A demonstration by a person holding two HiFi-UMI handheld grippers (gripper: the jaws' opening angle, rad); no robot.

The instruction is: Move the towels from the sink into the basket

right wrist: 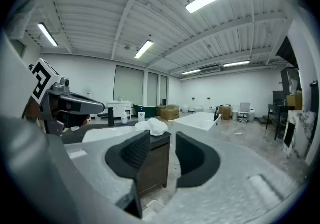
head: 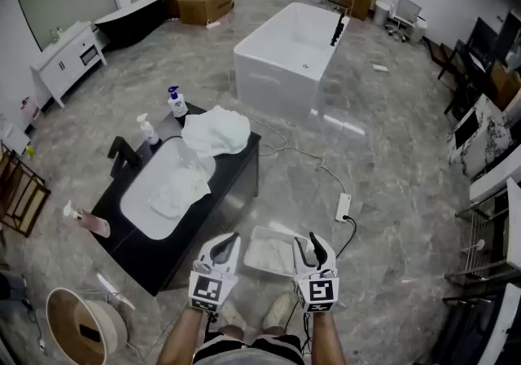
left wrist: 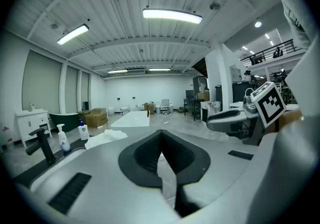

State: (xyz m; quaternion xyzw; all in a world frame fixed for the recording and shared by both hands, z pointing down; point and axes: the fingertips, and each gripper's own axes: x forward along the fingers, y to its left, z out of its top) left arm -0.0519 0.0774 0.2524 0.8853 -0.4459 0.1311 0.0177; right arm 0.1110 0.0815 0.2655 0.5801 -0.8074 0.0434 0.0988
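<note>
Left tool [head: 226, 245] closed, right tool [head: 312, 248] narrowly apart, both empty, well clear of towel [head: 181, 190] in sink [head: 149, 218].

I count two grippers [head: 226, 243] [head: 313, 245], two towels [head: 216, 131] [head: 181, 188], two pump bottles [head: 177, 101] [head: 149, 131], one sink [head: 146, 210], one basket [head: 281, 231], one faucet [head: 122, 156] and one white bathtub [head: 285, 54].

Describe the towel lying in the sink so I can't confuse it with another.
Find the black vanity in front of the white bathtub. In its white sink lies a flat, crumpled white towel. The other heap sits higher, on the vanity's far end.
</note>
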